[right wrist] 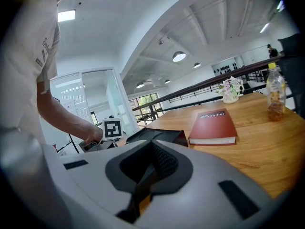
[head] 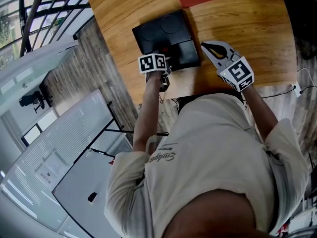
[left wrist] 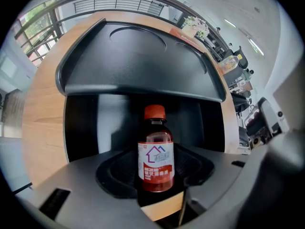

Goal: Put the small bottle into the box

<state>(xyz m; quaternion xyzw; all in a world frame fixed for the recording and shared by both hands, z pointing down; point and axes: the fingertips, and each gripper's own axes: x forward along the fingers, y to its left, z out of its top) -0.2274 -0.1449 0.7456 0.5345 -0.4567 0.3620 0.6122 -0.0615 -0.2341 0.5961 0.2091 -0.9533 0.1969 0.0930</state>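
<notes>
- Gripping the small bottle (left wrist: 156, 151) low on its body, the left gripper (left wrist: 156, 189) has its jaws clamped on it, cap upward, probably so it can go in standing
- Bottle faces the open black box (left wrist: 138, 66), whose lid is tipped up on the far side, leaving the interior free
- Right gripper (right wrist: 143, 182), jaws together and empty, hangs near the table's (head: 247, 29) near right edge, clear of the box

My head view looks steeply down from above the person's shoulders onto the wooden surface (head: 237, 29), from well back. The left gripper view sits close and faces into the open black box (left wrist: 138, 56), with the small bottle (left wrist: 156, 151) right at the lens. The right gripper view looks low across the surface, sharing the box and the red book (right wrist: 213, 126) with the head view.
</notes>
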